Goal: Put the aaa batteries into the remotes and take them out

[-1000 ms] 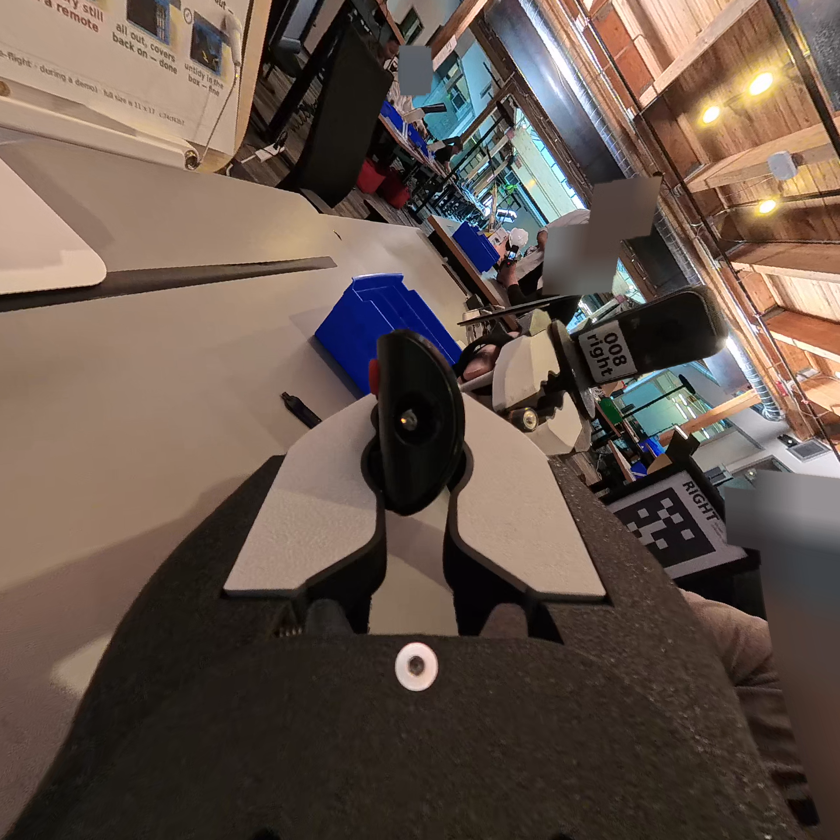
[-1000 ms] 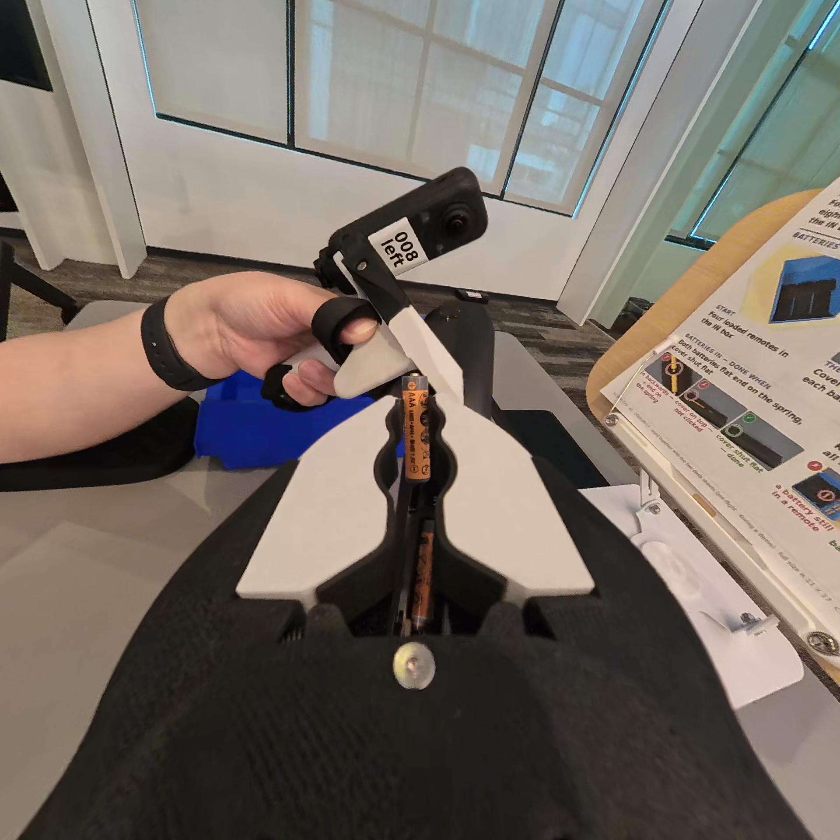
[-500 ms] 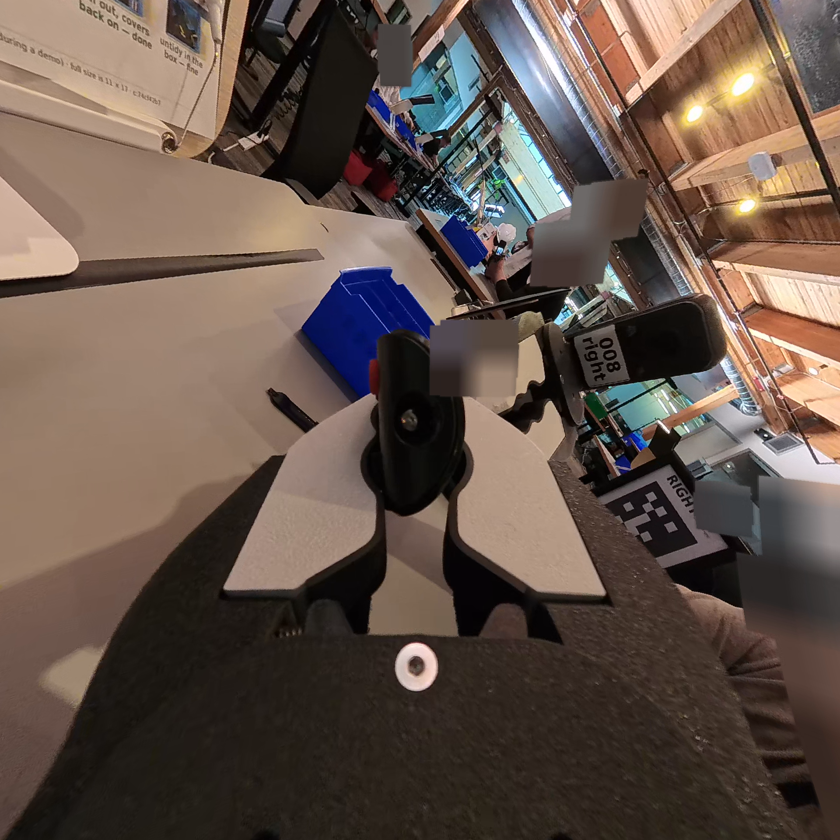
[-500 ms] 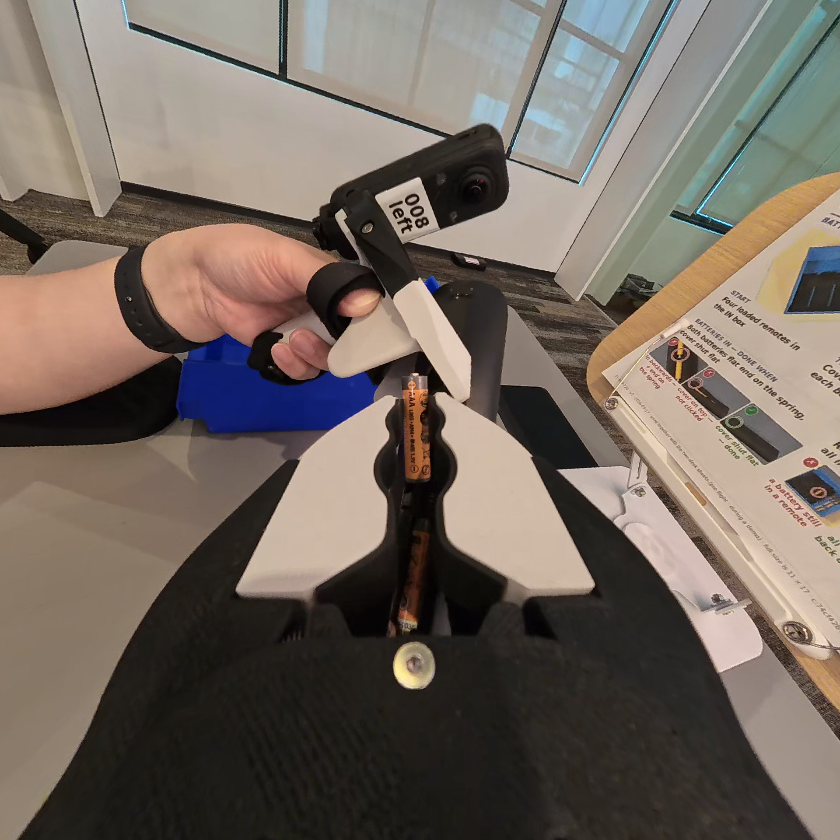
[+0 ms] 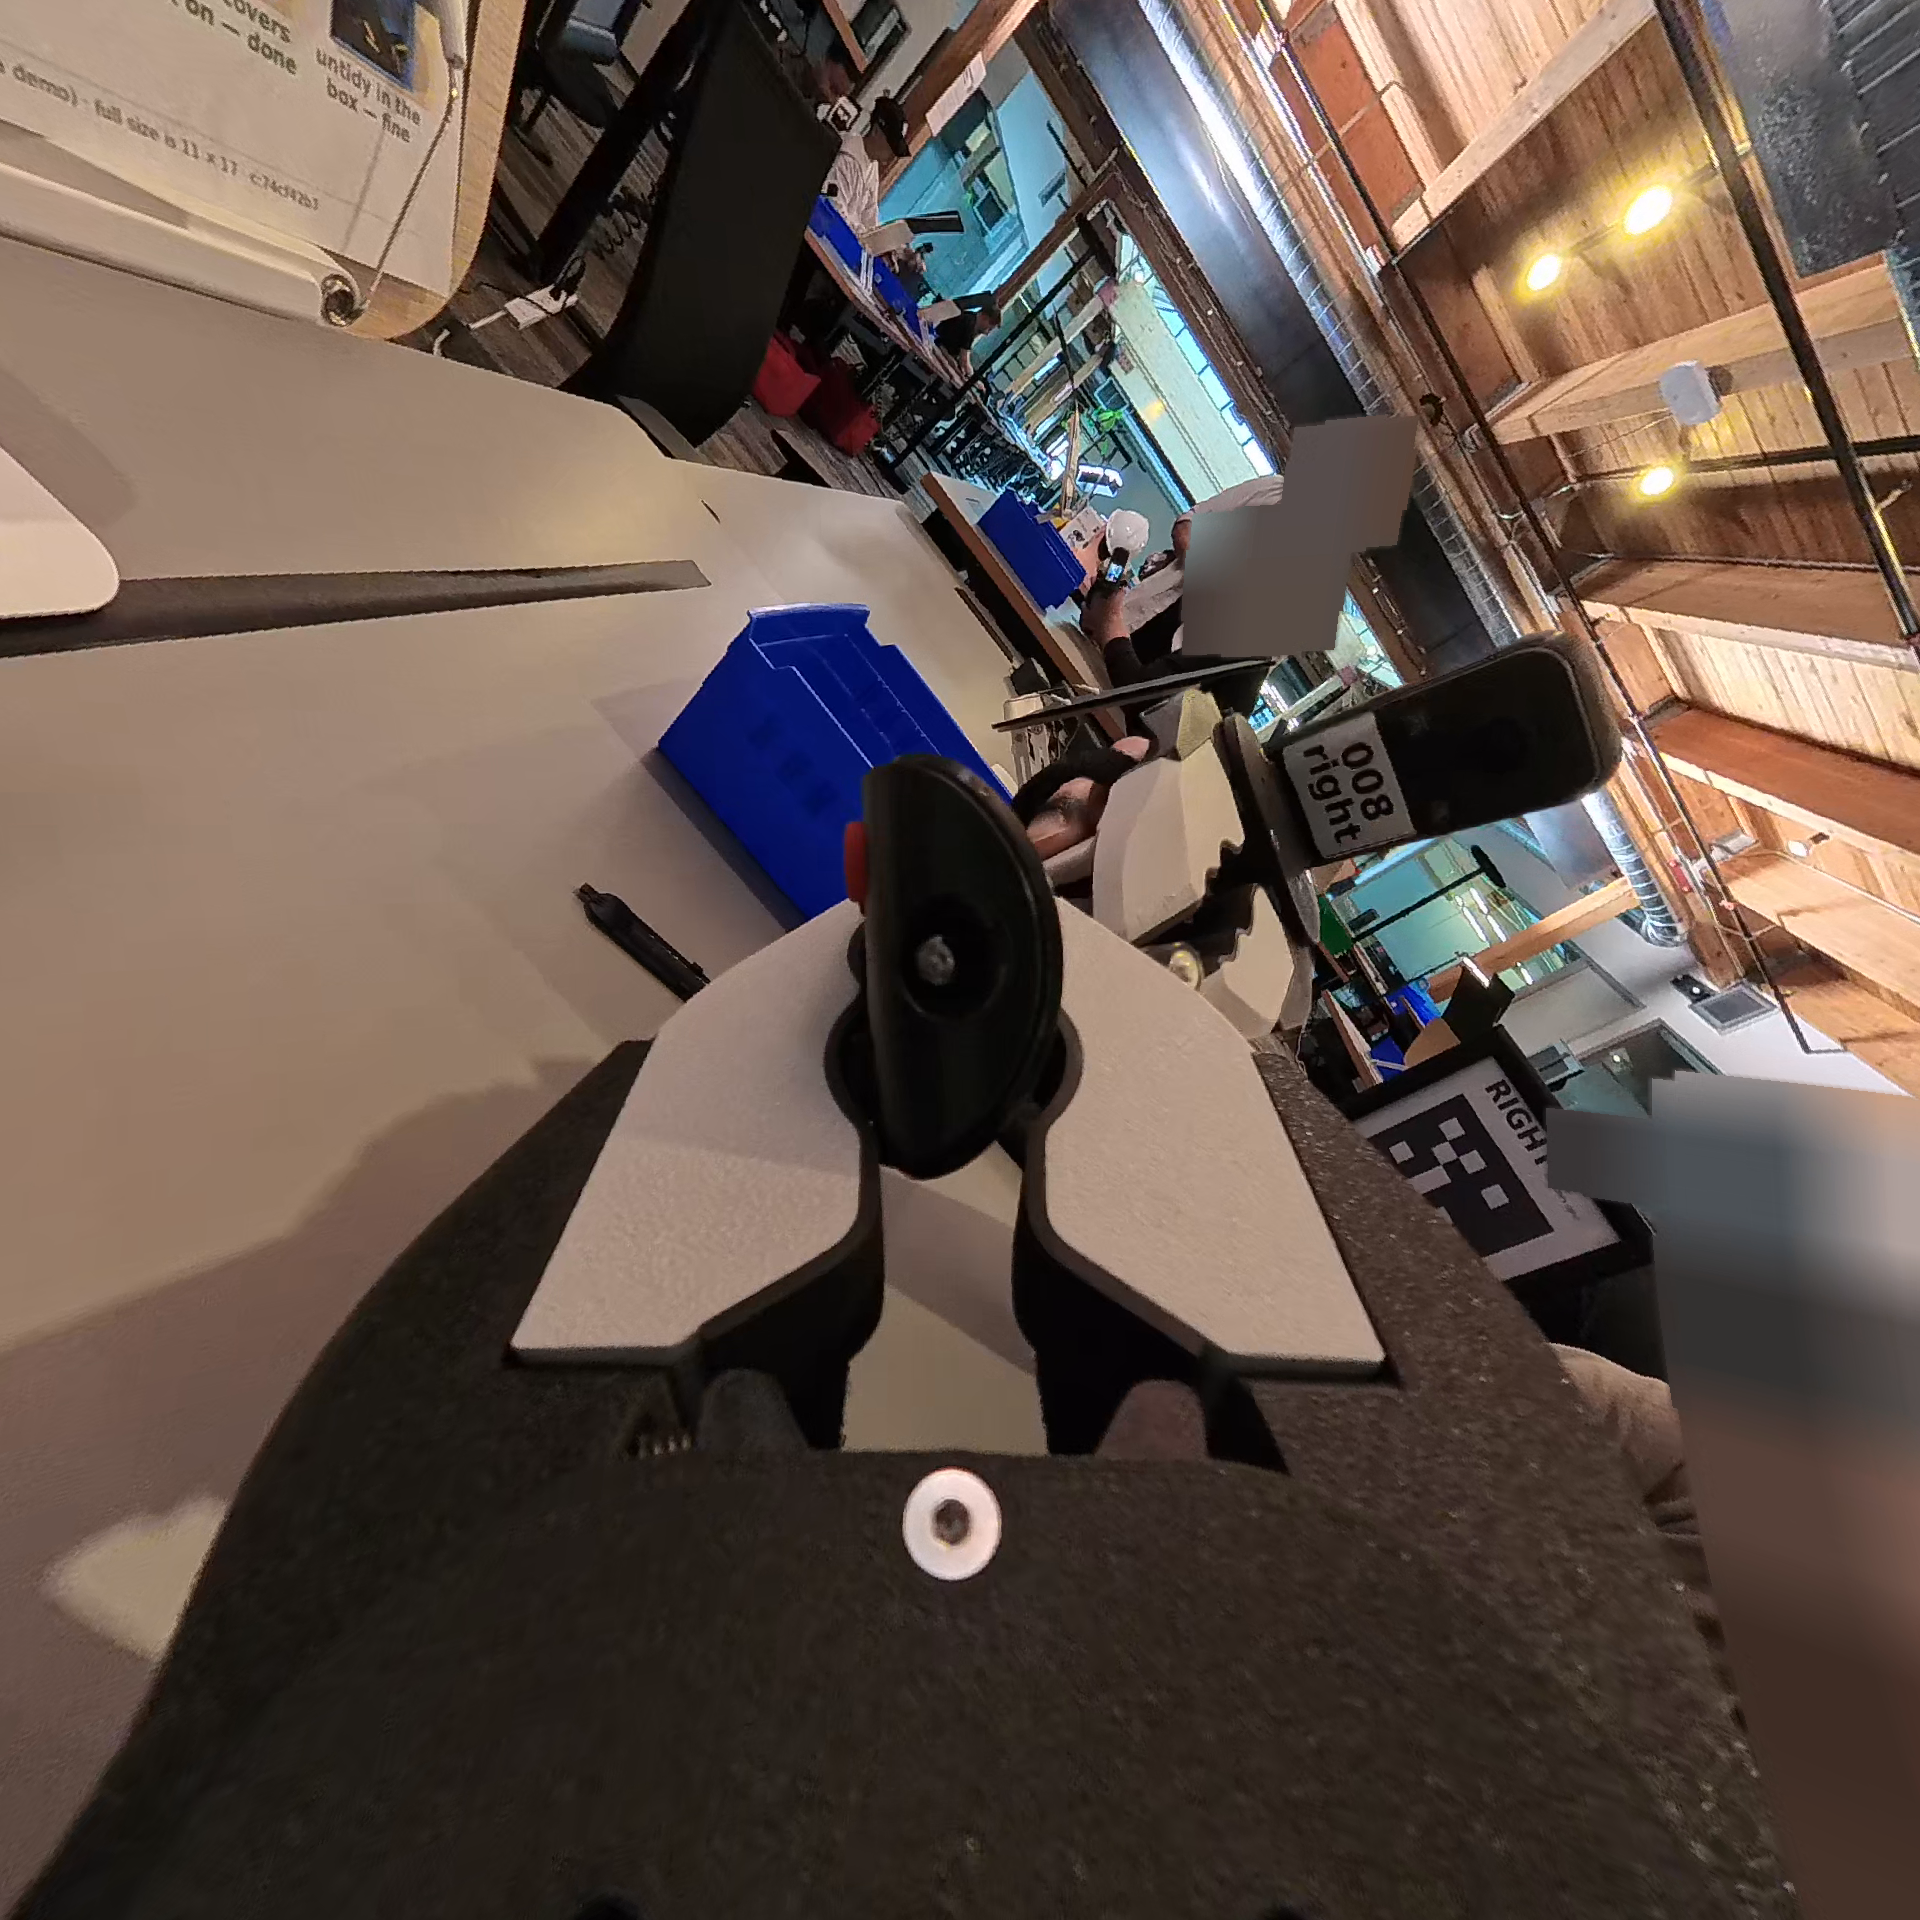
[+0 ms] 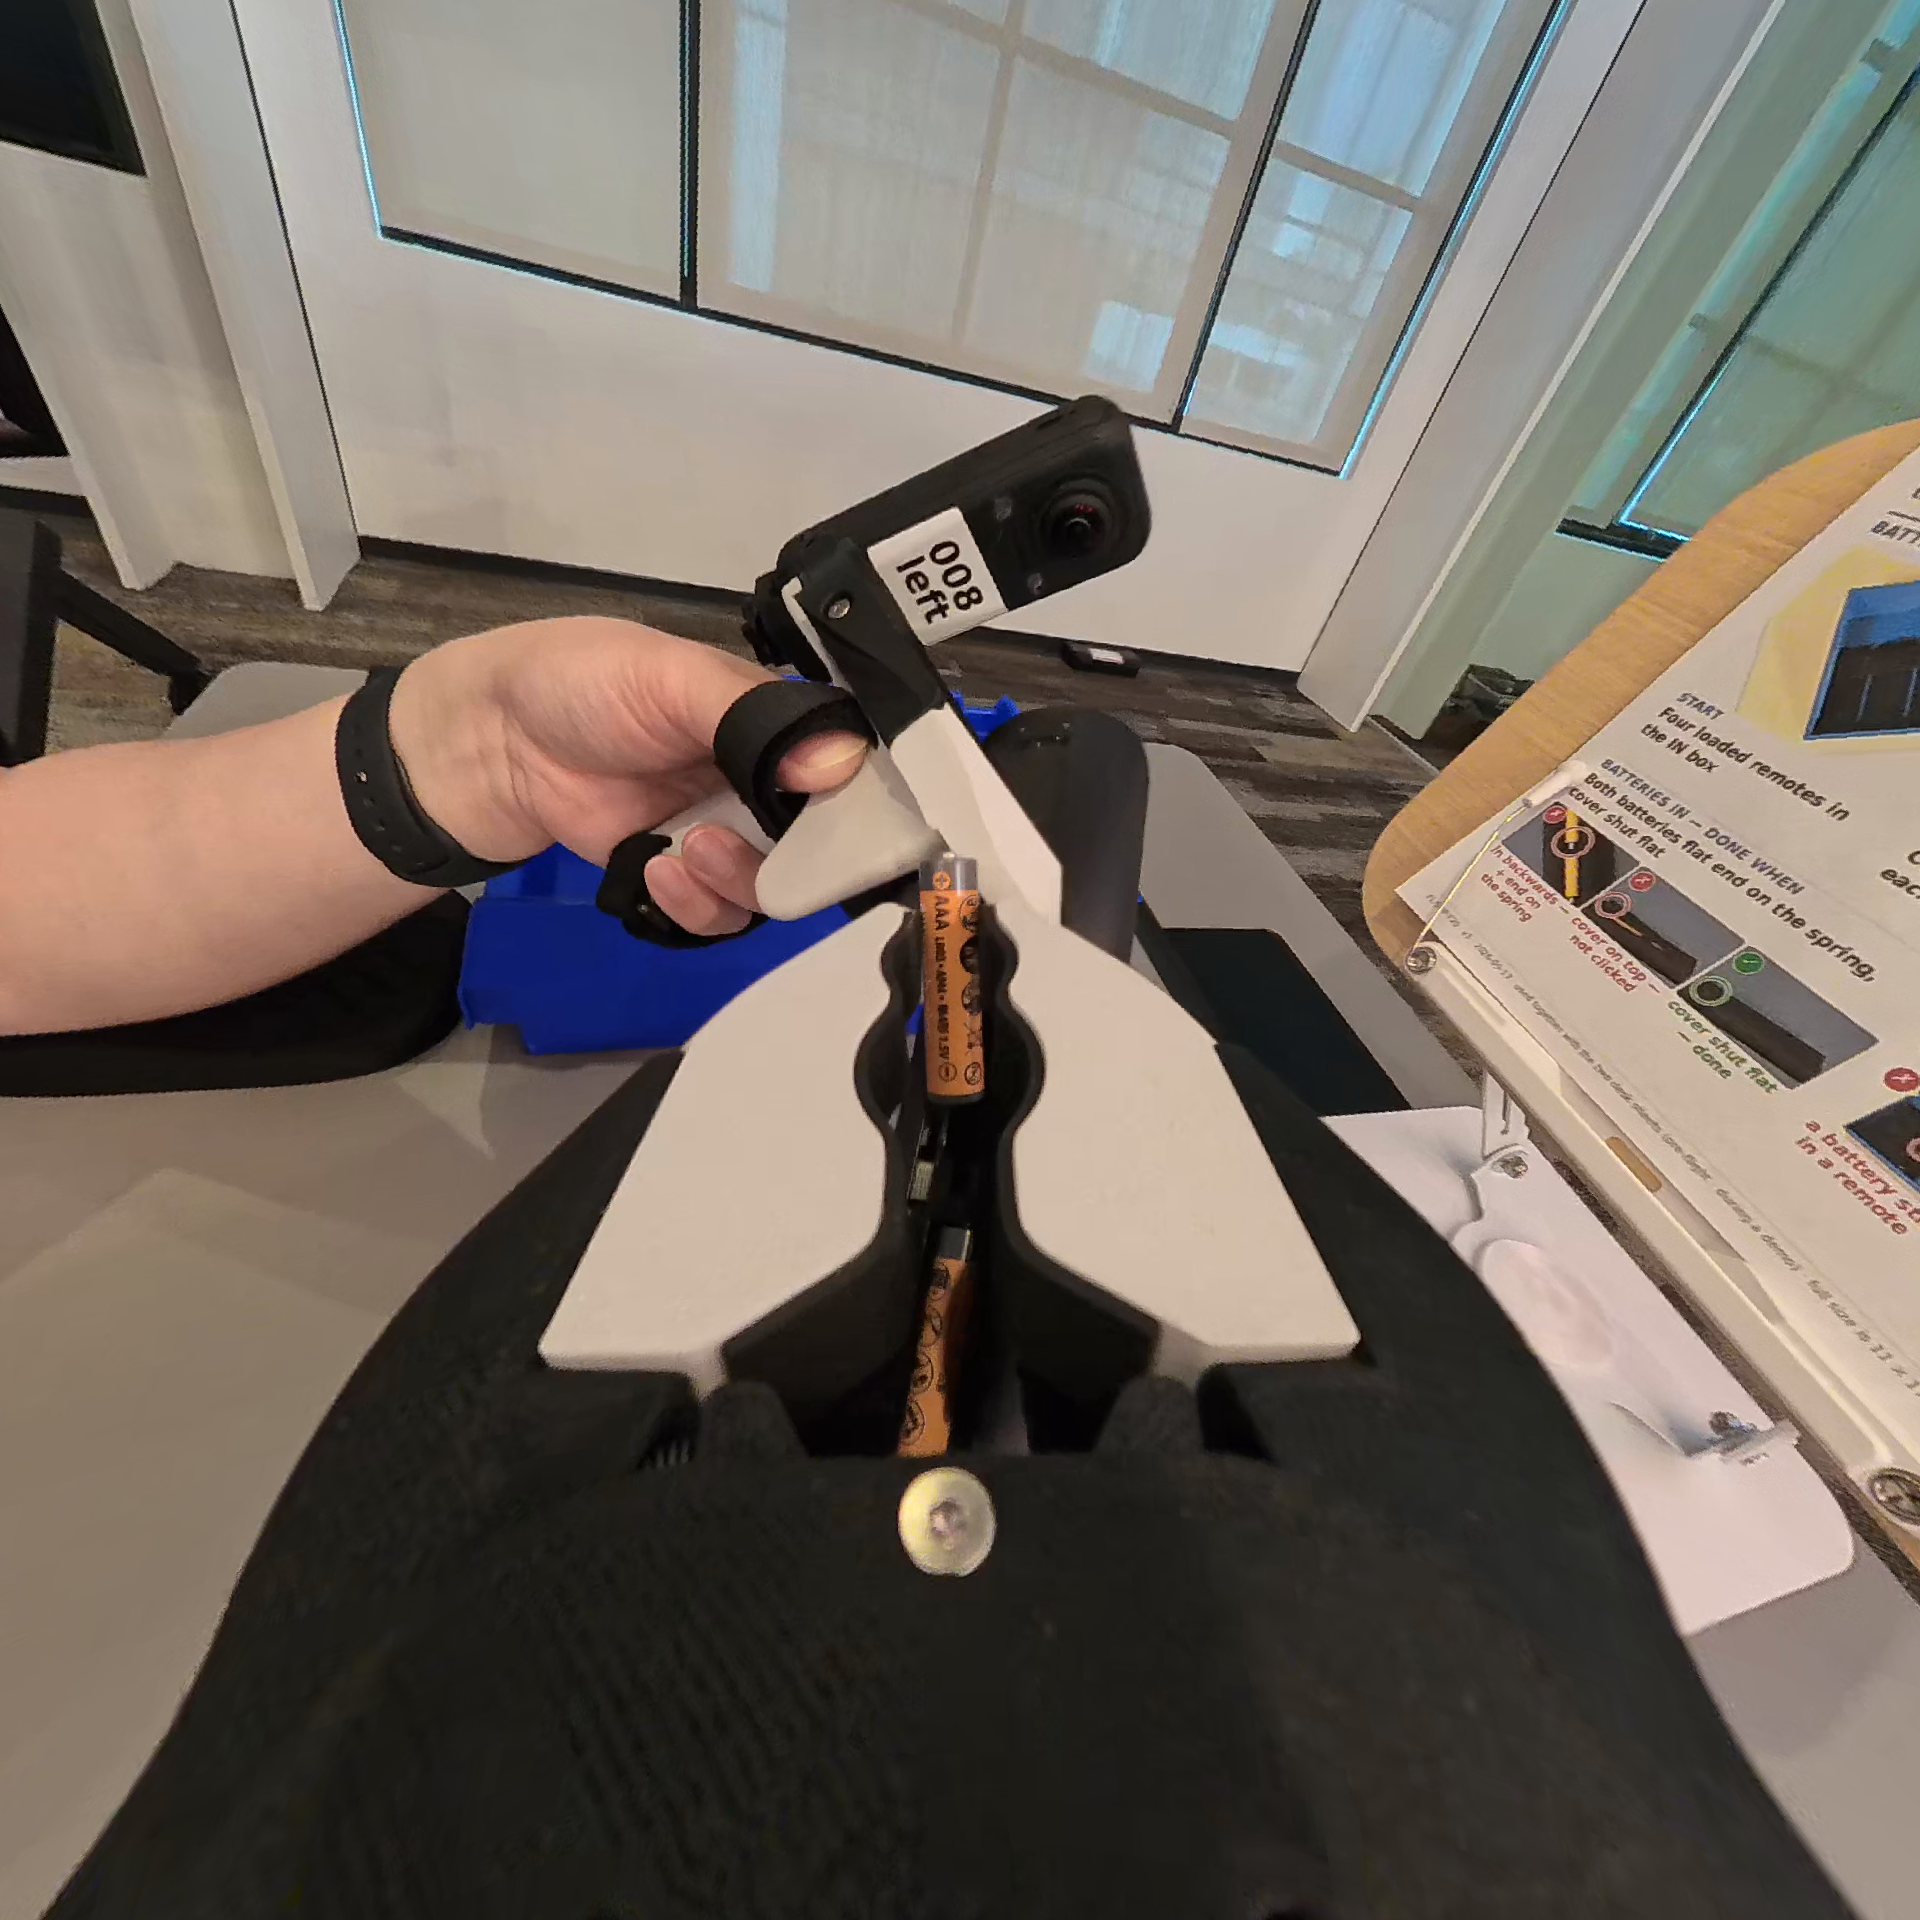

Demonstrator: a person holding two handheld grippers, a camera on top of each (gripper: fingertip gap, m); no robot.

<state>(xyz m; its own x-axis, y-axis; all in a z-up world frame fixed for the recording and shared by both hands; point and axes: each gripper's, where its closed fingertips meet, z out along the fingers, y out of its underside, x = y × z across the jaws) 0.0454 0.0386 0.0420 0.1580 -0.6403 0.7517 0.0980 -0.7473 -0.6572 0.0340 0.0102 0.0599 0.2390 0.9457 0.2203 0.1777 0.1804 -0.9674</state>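
Note:
My left gripper [image 5: 951,1023] is shut on a black remote [image 5: 951,966], seen end-on and held above the grey table [image 5: 312,935]. In the right wrist view the remote [image 6: 1086,800] runs from the left gripper [image 6: 987,831], held by a hand [image 6: 582,748], down under my right gripper [image 6: 951,920]. My right gripper is shut on an orange AAA battery [image 6: 951,997], which points forward over the remote. A second orange battery [image 6: 935,1351] shows through the gap between the fingers and seems to lie in the remote's open compartment.
A blue bin [image 5: 821,727] stands on the table behind the grippers, also in the right wrist view [image 6: 582,987]. A thin black piece [image 5: 639,935] lies beside it. An instruction board [image 6: 1714,935] on a white base [image 6: 1610,1403] stands at the right. People work at far tables.
Both grippers keep their hold. The left gripper with the remote has shifted slightly higher and nearer in the right wrist view. The battery under the fingers tilted and straightened again.

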